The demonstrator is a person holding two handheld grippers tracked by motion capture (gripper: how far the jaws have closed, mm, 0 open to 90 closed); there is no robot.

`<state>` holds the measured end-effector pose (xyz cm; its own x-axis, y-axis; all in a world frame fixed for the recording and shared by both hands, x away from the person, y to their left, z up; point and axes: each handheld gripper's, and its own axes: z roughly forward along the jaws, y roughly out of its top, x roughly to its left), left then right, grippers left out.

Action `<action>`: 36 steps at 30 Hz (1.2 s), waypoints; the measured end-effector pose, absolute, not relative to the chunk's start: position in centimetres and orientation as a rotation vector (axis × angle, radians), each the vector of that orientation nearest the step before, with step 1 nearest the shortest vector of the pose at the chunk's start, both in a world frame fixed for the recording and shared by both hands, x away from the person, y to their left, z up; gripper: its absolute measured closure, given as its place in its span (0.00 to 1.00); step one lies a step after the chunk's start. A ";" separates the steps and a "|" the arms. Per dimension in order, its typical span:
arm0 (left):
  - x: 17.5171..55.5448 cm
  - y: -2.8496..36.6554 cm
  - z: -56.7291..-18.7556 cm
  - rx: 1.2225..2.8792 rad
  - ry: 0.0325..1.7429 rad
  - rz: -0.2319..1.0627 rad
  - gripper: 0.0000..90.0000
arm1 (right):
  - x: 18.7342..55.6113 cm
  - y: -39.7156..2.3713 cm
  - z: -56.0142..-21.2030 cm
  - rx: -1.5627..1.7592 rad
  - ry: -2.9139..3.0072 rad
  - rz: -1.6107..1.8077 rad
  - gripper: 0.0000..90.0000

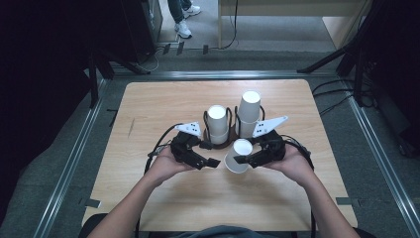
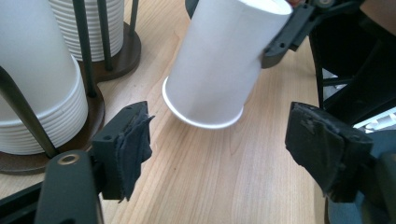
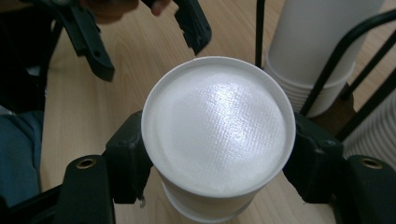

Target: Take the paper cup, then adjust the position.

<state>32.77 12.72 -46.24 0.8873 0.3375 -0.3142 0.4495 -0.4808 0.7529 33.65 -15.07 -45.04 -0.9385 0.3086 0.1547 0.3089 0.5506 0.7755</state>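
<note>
A paper cup (image 1: pixel 239 155) is held upside down and tilted, just over the table (image 1: pixel 163 104).

The right gripper (image 1: pixel 246 159) squeezes the cup on both sides, near its flat bottom, which faces up. The cup's open rim hangs just above the wood and one edge looks close to it; I cannot tell if it touches. The left gripper (image 1: pixel 214 162) is beside the cup with its jaws wide apart and nothing in them. Behind stand two stacks of cups (image 1: pixel 217 124) in a wire holder (image 1: pixel 229 142). The cup is thin, so a hard squeeze could dent it. A loose hold could let it slip and roll away. A bump could also knock the stacks.
</note>
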 end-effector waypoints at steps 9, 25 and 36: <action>32.8 12.5 -47.0 2.141 0.547 -0.173 0.14 | 33.7 -14.0 -45.1 -0.515 -2.708 -1.432 0.36; 32.7 11.0 -47.9 2.167 0.487 -0.186 0.15 | 33.5 -12.1 -44.8 -0.487 -2.626 -1.460 0.36; 32.2 10.5 -47.9 2.151 0.442 -0.135 0.19 | 33.5 -11.8 -44.5 -0.480 -2.549 -1.494 0.37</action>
<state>32.25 10.54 -47.94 0.9297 0.2626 -0.2582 0.3621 -0.5242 0.7707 33.48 -11.81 -44.48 -0.9378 0.1981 0.2851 0.3456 0.4533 0.8217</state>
